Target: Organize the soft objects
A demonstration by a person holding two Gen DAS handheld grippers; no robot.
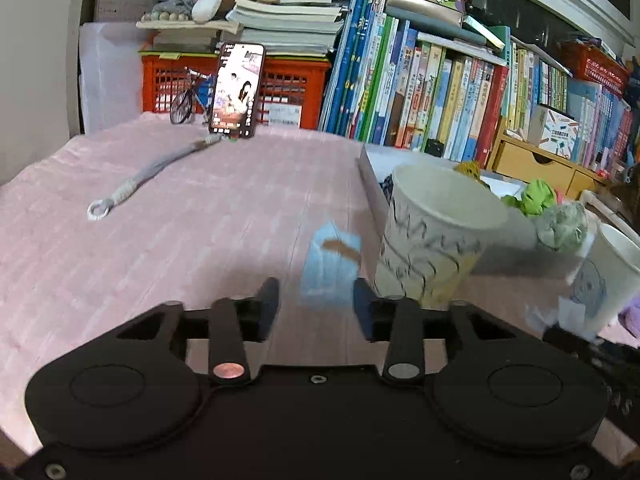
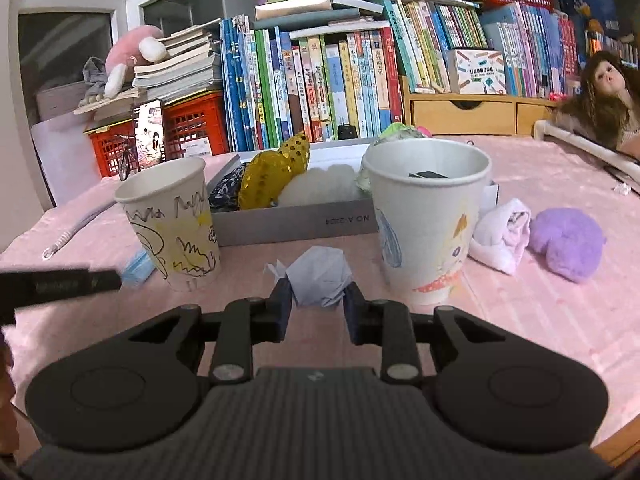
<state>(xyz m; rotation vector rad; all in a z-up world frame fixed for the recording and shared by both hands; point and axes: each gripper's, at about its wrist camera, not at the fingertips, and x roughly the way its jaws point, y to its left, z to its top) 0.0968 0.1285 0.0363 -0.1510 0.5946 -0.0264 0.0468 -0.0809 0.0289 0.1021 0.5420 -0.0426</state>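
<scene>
Even indoor light, soft shadows; left view's blue cloth (image 1: 330,266) smears with motion blur, fisheye edges bowing.

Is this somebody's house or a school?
Probably a home, maybe a child's room: a long row of colourful upright picture books, a pink plush toy on stacked books, and a brown-haired doll beside the pink cloth-covered table.

The grey box (image 2: 296,220) wall bears upside-down print, seemingly "NO A-2024"; book spines unreadable.
</scene>
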